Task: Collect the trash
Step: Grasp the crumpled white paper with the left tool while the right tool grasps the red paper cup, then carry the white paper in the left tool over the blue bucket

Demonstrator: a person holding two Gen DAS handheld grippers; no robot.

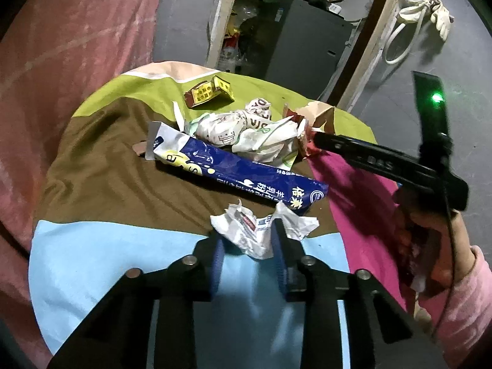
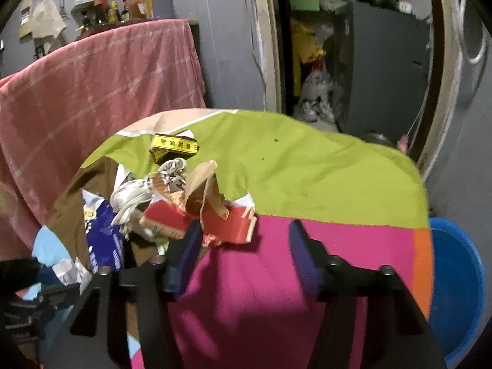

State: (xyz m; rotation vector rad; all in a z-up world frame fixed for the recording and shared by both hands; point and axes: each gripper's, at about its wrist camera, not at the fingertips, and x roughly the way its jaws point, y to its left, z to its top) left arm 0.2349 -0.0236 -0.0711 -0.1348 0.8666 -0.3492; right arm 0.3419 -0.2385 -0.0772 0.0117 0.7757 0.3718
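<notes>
Since the trash lies heaped mid-table, each gripper works the pile from its own edge. The left gripper (image 1: 247, 243) pinches a crumpled white wrapper (image 1: 261, 227) at the near side, its pads against the paper. The right gripper (image 2: 246, 236) stands open by the torn red box (image 2: 227, 221), nothing gripped. A blue basin (image 2: 455, 289) beside the table (image 2: 307, 166) looks a likely drop.
</notes>
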